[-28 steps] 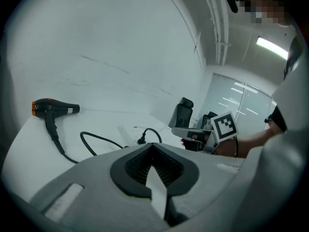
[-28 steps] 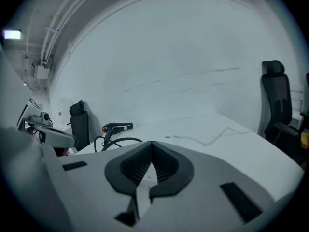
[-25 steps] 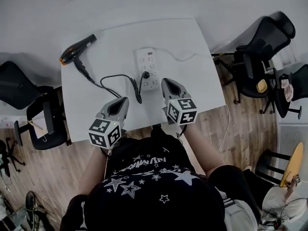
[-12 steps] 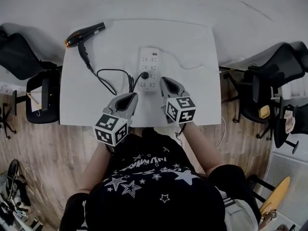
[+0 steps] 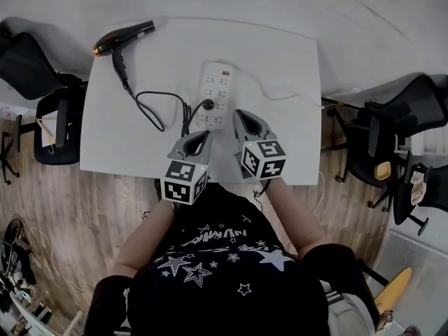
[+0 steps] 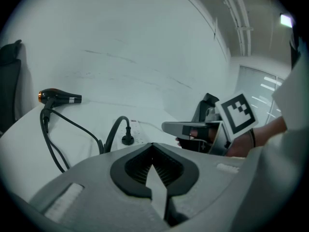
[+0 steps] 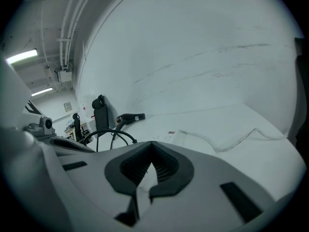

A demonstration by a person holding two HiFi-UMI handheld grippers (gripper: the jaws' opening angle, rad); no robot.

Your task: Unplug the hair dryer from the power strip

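A white table [image 5: 280,82] stands on a wood floor [image 5: 91,215], with black office chairs [image 5: 371,142] at three and nine o'clock. At the table's six o'clock edge hover the left gripper [image 5: 201,136] and the right gripper [image 5: 240,115], the fingers of each closed together on nothing. Beyond them the power strip [image 5: 217,93] lies mid-table with a black plug [image 5: 209,106] seated in it. The cord [image 5: 150,110] loops to the hair dryer [image 5: 124,37] at eleven o'clock.
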